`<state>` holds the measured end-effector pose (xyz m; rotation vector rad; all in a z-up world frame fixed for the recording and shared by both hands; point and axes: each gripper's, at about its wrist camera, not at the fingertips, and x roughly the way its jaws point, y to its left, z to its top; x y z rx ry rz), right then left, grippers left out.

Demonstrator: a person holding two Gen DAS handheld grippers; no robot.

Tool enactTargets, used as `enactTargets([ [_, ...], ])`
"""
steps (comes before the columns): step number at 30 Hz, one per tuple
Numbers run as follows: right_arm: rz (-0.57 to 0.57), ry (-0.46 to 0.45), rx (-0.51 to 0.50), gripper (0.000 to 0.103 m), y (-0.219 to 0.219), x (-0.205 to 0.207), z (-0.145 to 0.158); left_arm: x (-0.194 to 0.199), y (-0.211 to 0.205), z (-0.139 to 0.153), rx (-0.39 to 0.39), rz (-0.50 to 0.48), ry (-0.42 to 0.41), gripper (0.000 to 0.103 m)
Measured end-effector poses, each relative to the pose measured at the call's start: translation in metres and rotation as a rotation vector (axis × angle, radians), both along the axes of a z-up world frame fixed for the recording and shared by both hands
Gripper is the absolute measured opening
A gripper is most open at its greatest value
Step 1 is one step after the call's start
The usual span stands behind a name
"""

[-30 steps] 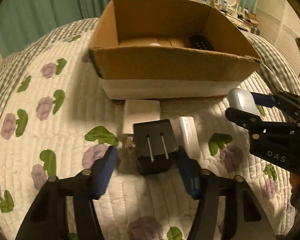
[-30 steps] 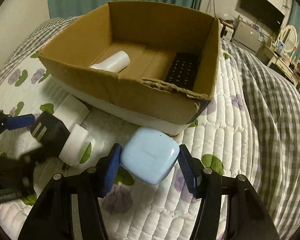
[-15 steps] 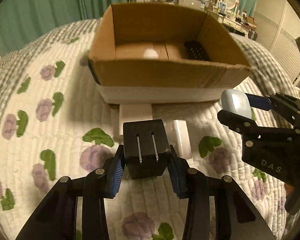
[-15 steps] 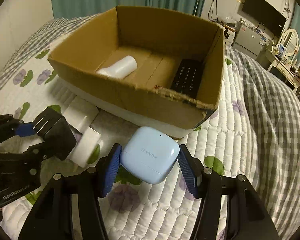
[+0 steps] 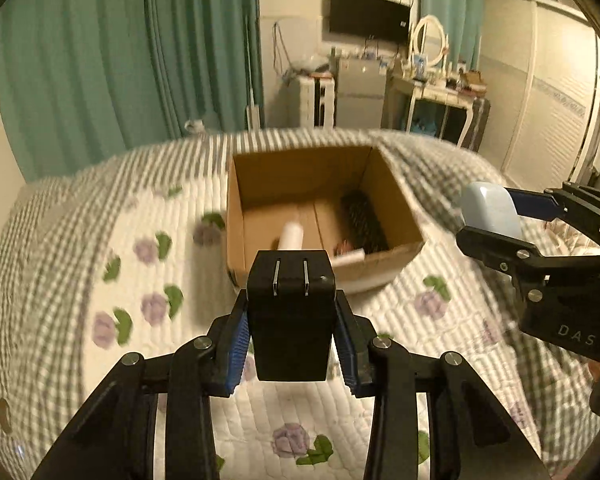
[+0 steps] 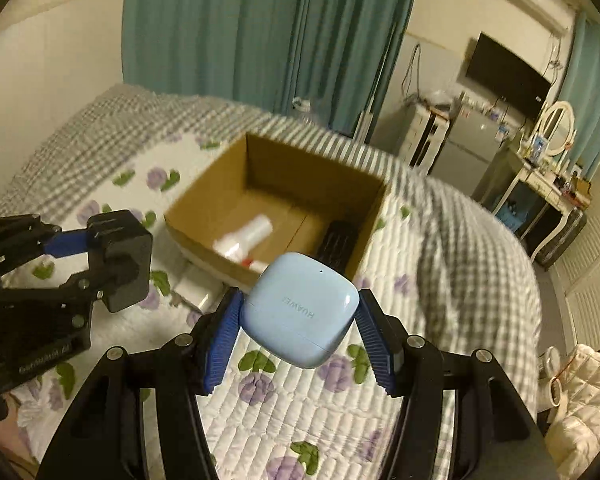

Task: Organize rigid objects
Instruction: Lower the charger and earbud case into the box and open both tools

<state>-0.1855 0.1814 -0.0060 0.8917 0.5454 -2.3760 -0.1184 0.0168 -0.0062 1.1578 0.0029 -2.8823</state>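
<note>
My left gripper [image 5: 290,340] is shut on a black plug adapter [image 5: 290,316] with two prongs, held high above the bed; it also shows in the right wrist view [image 6: 120,260]. My right gripper [image 6: 300,332] is shut on a light blue earbud case [image 6: 300,314], also lifted; the case shows in the left wrist view [image 5: 490,210]. The open cardboard box [image 5: 404,224] [image 6: 204,200] lies ahead and below both. Inside it are a white cylinder [image 6: 246,236] and a black remote [image 6: 338,242].
White chargers [image 6: 198,292] lie on the floral quilt [image 6: 300,420] in front of the box. Green curtains, a TV, a fridge and a dresser stand beyond the bed. A padded jacket [image 6: 580,392] lies at the right.
The left gripper closed on the black adapter and lifted it. Both grippers rose well above the bed with their objects, so the box now looks smaller and farther.
</note>
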Motion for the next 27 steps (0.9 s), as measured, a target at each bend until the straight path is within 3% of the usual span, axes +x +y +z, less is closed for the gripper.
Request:
enactTargets([
  [1,-0.009,0.021,-0.026,0.057,0.004,0.004,0.015,0.000,-0.001,0.007,0.006,-0.002,0.013,0.039],
  [8,-0.024,0.058,-0.080,0.057,0.002,-0.005,0.048,-0.018,-0.001,0.045,0.019,-0.023,0.061,0.039],
  [14,-0.013,0.071,-0.105,0.057,-0.012,-0.033,0.053,-0.056,0.001,0.052,0.002,-0.028,0.072,0.039],
  [20,-0.020,0.048,-0.117,0.057,-0.028,-0.076,0.032,-0.105,-0.001,0.030,-0.032,-0.032,0.060,0.039],
  [27,-0.050,-0.007,-0.117,0.057,-0.039,-0.123,-0.012,-0.152,-0.013,-0.027,-0.022,-0.032,-0.008,0.039],
])
